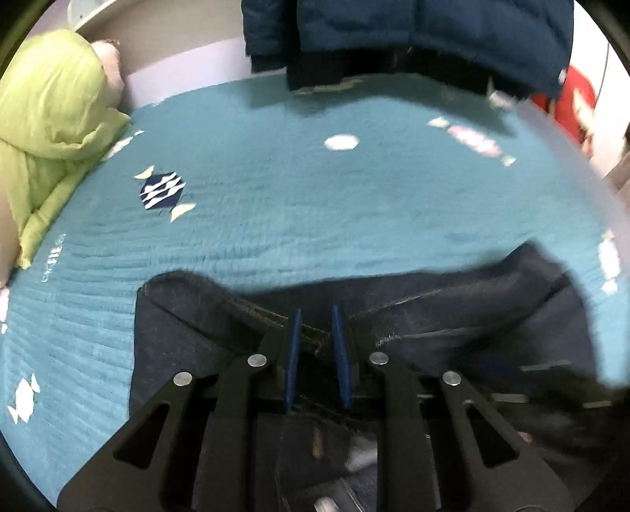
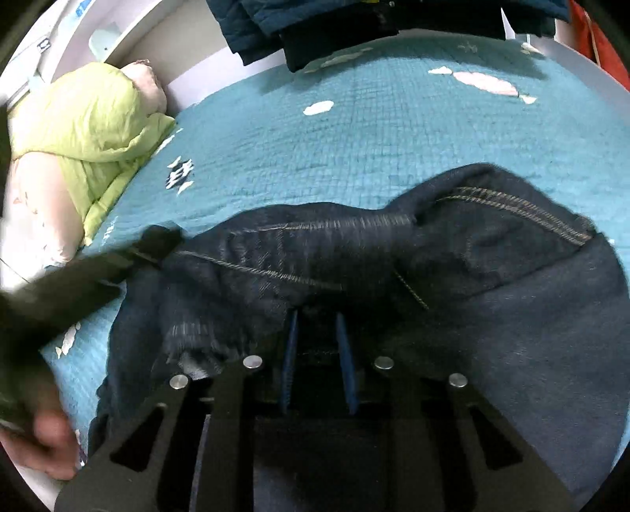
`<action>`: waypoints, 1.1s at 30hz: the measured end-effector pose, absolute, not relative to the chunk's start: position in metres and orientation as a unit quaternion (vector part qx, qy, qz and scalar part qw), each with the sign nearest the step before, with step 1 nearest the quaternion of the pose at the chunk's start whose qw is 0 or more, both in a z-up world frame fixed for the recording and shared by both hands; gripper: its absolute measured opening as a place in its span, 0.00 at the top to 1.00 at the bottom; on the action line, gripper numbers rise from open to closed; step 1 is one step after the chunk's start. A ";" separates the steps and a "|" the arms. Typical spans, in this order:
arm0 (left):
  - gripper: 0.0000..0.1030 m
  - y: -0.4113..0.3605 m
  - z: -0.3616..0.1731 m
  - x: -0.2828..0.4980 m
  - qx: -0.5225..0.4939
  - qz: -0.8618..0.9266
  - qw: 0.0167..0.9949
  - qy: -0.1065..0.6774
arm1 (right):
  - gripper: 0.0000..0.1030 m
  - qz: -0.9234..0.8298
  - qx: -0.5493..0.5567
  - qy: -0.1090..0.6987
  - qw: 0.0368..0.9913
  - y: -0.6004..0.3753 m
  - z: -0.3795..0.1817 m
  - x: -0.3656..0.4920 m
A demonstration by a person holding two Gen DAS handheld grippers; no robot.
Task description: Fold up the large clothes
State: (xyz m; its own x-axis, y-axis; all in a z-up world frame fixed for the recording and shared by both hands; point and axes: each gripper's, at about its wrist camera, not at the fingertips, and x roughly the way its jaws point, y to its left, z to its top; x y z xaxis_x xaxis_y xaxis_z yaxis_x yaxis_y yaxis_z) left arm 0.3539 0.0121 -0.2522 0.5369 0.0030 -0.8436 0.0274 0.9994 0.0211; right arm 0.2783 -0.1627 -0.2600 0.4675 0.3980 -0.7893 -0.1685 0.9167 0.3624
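Over on the left there's a lime-green duvet (image 1: 51, 130) bunched against the wall, well clear of my working area. I've got the dark jeans (image 2: 354, 252) lying crumpled at the near edge of the teal bedspread (image 1: 315, 204). My left gripper (image 1: 317, 352) is clamped on a stitched denim seam, and my right gripper (image 2: 317, 356) is pinched into a bunch of fabric, I reckon so I can hold the jeans at two spots and spread them out flat for a fold. A navy jacket (image 1: 413, 35) hangs over the far edge, and something red (image 1: 579, 102) sits at far right. Neither gets in my way, I think.
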 end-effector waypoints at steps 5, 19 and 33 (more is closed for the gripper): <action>0.84 0.038 -0.284 0.370 -0.039 -0.017 0.869 0.492 | 0.81 0.168 0.145 0.427 0.876 -0.180 -0.216 0.289; 0.86 0.030 -0.232 0.350 -0.089 -0.093 0.855 0.503 | 0.85 0.140 0.131 0.512 0.838 -0.162 -0.261 0.321; 0.83 0.017 -0.262 0.346 -0.003 -0.086 0.874 0.479 | 0.81 0.164 0.145 0.561 0.798 -0.150 -0.261 0.309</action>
